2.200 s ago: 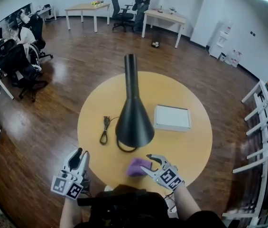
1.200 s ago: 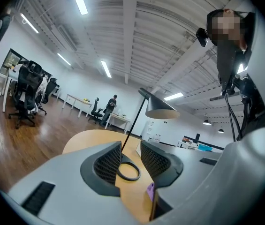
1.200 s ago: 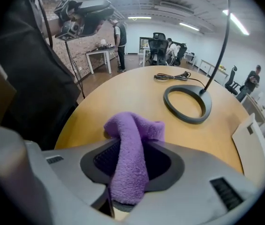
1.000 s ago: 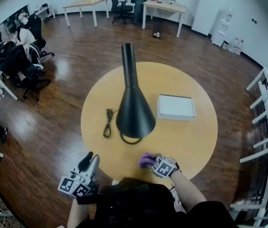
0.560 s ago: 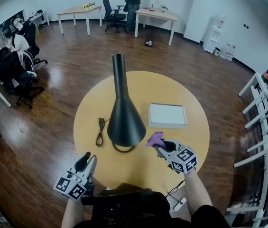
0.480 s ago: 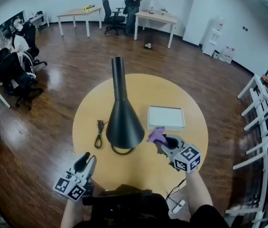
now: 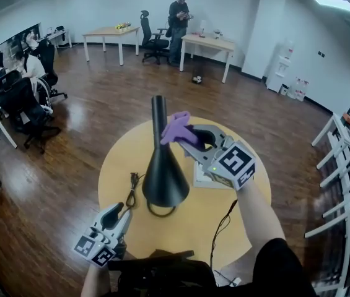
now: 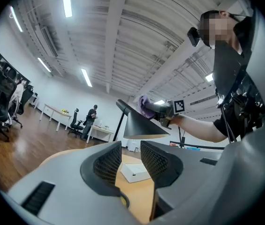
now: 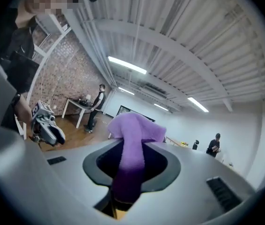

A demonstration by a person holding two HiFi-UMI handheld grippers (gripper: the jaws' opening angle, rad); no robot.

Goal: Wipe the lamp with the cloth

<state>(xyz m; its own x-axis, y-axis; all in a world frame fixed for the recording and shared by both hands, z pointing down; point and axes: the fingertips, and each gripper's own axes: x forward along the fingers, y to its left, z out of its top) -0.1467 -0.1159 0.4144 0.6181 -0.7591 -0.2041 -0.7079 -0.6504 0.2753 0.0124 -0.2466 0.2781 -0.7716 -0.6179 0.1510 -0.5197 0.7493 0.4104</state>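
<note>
One soft purple cloth (image 7: pixel 176 127) sits pinched in my raised right claw (image 7: pixel 186 137), held level at 3 o'clock of the slim stem of the matte black cone lamp (image 7: pixel 164 175). My left claw (image 7: pixel 114 214), held low, gapes empty.

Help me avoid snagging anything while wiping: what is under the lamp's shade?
A thin black arc, perhaps cable or base edge, peeks out past the near rim of the shade on the table. The shade covers everything else beneath it.
</note>
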